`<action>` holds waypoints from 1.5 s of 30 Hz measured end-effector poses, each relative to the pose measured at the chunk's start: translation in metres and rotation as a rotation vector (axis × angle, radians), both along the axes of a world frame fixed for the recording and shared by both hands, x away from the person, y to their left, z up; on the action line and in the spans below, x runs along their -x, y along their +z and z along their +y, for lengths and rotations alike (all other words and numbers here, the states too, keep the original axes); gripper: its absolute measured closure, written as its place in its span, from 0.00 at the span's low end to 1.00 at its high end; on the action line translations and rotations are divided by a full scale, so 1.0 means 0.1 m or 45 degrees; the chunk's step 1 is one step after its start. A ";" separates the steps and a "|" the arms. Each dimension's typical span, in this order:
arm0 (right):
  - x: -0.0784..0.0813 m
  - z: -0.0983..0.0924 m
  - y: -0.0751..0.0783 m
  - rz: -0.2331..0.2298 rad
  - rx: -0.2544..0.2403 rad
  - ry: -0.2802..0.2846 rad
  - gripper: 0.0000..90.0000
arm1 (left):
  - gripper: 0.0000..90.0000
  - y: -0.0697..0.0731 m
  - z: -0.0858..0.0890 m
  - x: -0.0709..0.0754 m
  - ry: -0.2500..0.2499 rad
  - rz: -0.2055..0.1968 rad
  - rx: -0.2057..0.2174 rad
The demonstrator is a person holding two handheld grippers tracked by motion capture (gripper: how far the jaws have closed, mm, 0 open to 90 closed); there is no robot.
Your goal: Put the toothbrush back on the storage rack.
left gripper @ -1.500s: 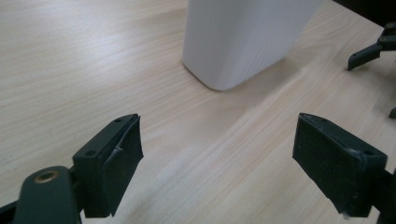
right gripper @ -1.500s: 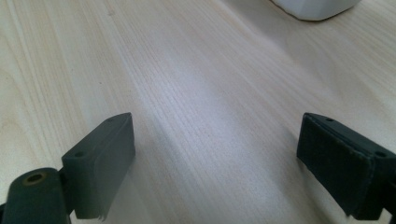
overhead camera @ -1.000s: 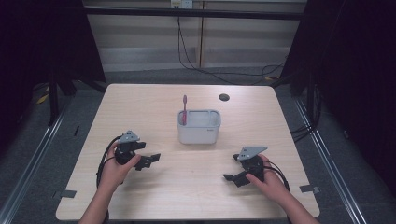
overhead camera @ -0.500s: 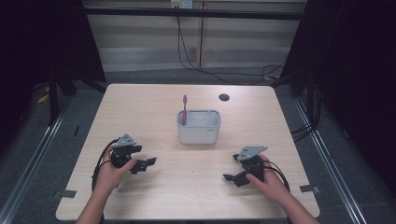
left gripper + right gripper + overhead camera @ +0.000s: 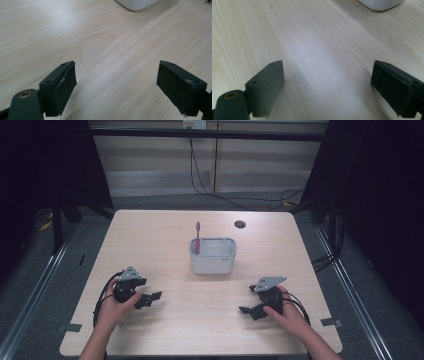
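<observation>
— Where is the left claw (image 5: 149, 300)?
— Low over the wooden counter (image 5: 150, 235), jaws spread wide, nothing between them.

— And ahead of it?
— A white bin (image 5: 213, 255) sits up and to its right, a pink toothbrush (image 5: 197, 236) upright at the bin's left end.

— The right claw (image 5: 248, 311)?
— Also gaping and empty; the bin lies ahead to its left, well apart.

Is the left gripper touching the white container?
Apart. The high view shows bare table between the left gripper and the white container.
</observation>
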State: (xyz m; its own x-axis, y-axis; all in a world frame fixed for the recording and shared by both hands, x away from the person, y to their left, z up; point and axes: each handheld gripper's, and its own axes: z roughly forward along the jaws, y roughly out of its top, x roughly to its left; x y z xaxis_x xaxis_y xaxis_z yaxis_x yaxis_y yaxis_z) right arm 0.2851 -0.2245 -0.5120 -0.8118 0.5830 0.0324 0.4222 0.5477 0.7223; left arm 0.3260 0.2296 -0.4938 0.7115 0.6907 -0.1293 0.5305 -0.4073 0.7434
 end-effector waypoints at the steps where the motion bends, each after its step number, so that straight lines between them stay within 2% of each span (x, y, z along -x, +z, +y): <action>1: 0.00 0.00 0.00 0.000 0.000 0.000 0.12 | 0.17 -0.01 0.00 0.00 0.007 -0.001 -0.004; 6: 0.00 0.00 0.00 0.001 0.000 -0.001 0.12 | 0.17 -0.03 0.03 0.01 0.003 -0.004 -0.033; 8: 0.00 0.00 0.00 0.000 0.000 -0.002 0.12 | 0.17 -0.05 0.04 0.02 0.007 0.003 -0.028; 11: 0.00 0.00 0.00 0.001 0.000 -0.002 0.12 | 0.17 -0.07 0.04 0.01 0.000 -0.007 -0.058; 15: 0.00 0.00 0.00 0.001 0.000 -0.003 0.12 | 0.17 -0.10 0.03 0.02 -0.012 0.006 -0.079; 17: 0.00 0.00 0.00 -0.001 0.000 -0.002 0.12 | 0.17 -0.11 0.03 0.02 -0.025 -0.002 -0.101; 22: 0.00 0.00 0.00 -0.001 0.000 -0.002 0.12 | 0.17 -0.12 0.02 0.02 -0.038 -0.014 -0.113; 26: 0.00 0.00 0.00 -0.001 0.000 -0.002 0.12 | 0.17 -0.14 0.02 0.03 -0.065 -0.051 -0.143; 30: 0.00 0.00 0.00 0.000 0.000 -0.003 0.12 | 0.16 -0.16 0.02 0.03 -0.063 -0.078 -0.132; 45: 0.00 0.00 0.00 -0.001 0.000 -0.006 0.12 | 0.11 -0.16 0.01 0.02 -0.045 -0.063 -0.147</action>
